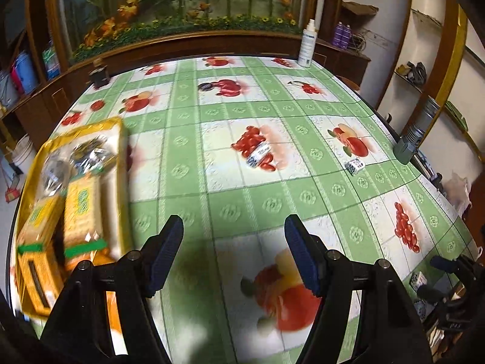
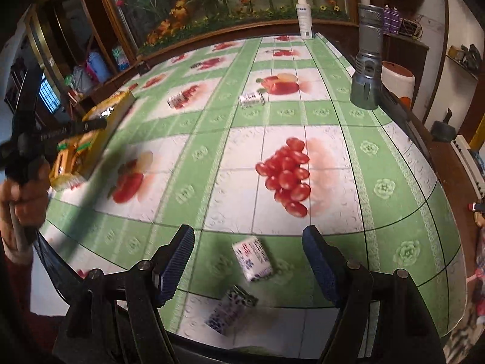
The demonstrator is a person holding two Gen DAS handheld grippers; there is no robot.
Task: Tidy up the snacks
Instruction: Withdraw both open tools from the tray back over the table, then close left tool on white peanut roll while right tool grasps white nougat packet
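A yellow tray (image 1: 119, 163) at the table's left holds yellow cracker packs (image 1: 80, 212) and clear-wrapped snacks (image 1: 75, 157); it also shows in the right wrist view (image 2: 121, 106). My left gripper (image 1: 233, 242) is open and empty, just right of the tray. Two small white-and-blue snack packs (image 1: 257, 156) (image 1: 354, 165) lie mid-table. My right gripper (image 2: 248, 251) is open, and a white-and-blue pack (image 2: 252, 257) lies on the table between its fingers, with a second pack (image 2: 232, 308) closer in. Two more packs (image 2: 177, 100) (image 2: 251, 99) lie farther off.
The table (image 2: 379, 188) has a green-and-white fruit-print cloth. A grey flashlight (image 2: 368, 57) stands at the right edge and a white spray bottle (image 2: 304, 16) at the far edge. A wooden cabinet with a flower picture (image 1: 182, 6) backs the table.
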